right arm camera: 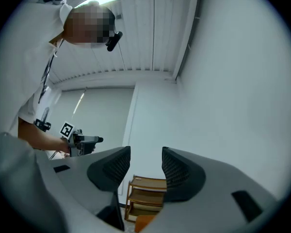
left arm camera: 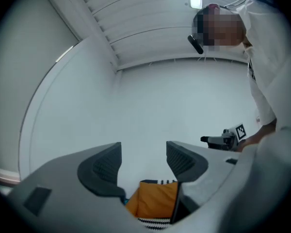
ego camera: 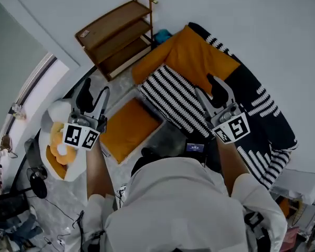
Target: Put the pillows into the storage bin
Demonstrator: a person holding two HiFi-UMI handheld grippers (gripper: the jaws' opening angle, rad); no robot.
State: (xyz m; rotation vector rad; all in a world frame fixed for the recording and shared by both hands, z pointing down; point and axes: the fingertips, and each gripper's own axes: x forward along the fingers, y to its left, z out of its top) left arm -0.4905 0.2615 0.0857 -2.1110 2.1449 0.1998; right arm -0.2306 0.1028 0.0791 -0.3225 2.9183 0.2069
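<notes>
Both the left gripper (ego camera: 93,96) and the right gripper (ego camera: 211,90) are held up with jaws open and nothing between them, so this looks like the gap between pillows. One flat orange pillow (ego camera: 128,130) already lies in the pale rectangular storage bin (ego camera: 158,126) on the floor. The black-and-white striped pillow (ego camera: 173,100) and a larger orange pillow (ego camera: 191,56) lie on the black-and-white patterned couch (ego camera: 257,109) beside the bin, and the next move probably calls for bringing both open jaws down onto the striped one.

The person (ego camera: 173,203) leans over the near corner of the storage bin (ego camera: 170,139) and covers it. The left gripper (ego camera: 94,96) hides part of a plush toy (ego camera: 58,140). In the gripper views, the jaws mask most of an orange pillow (left arm camera: 155,200) and both sides of the wooden shelf (right arm camera: 146,195).
</notes>
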